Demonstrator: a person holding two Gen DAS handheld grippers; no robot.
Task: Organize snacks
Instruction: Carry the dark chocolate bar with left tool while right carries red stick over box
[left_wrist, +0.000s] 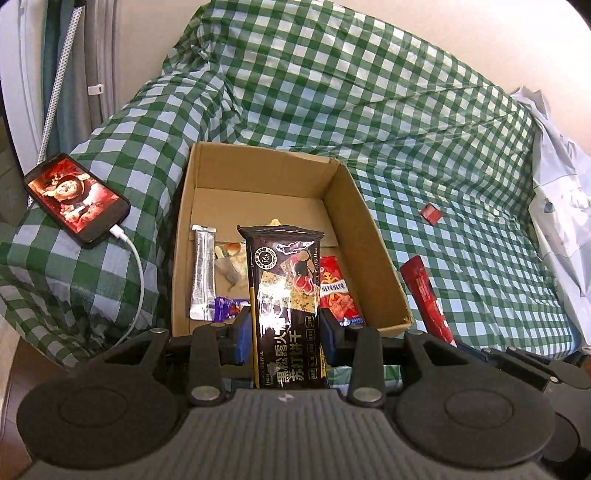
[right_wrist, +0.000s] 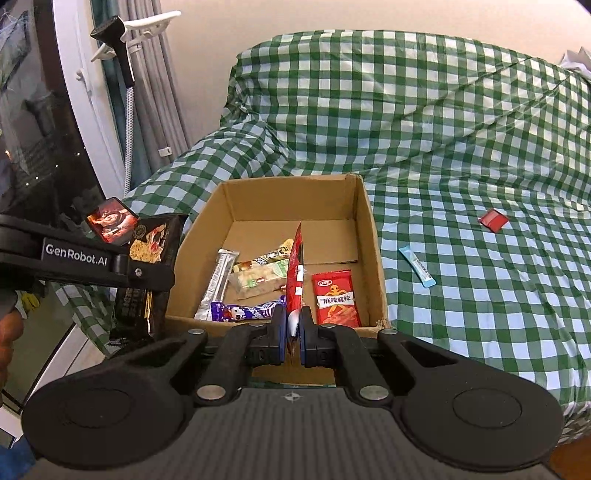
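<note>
1. Your left gripper (left_wrist: 284, 332) pinches a glossy, dark rectangular cracker packet (left_wrist: 286, 295) upright, jaws part-open around its width, just short of the cardboard box (left_wrist: 258, 173).
2. Your right gripper (right_wrist: 293, 332) is clamped tight on a thin red foil sachet (right_wrist: 295, 277), seen edge-on over the box's near wall.
3. On the green checked cloth (right_wrist: 461, 147), at 3 o'clock from the box: one pale-blue stick (right_wrist: 417, 266), one small red square (right_wrist: 493, 219).
4. One red flat pouch (right_wrist: 336, 299) lies inside the box.

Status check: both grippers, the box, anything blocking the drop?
Left gripper shut on black cracker pack. Right gripper shut on red packet. Both near cardboard box, several snacks already inside. No obstruction seen.
</note>
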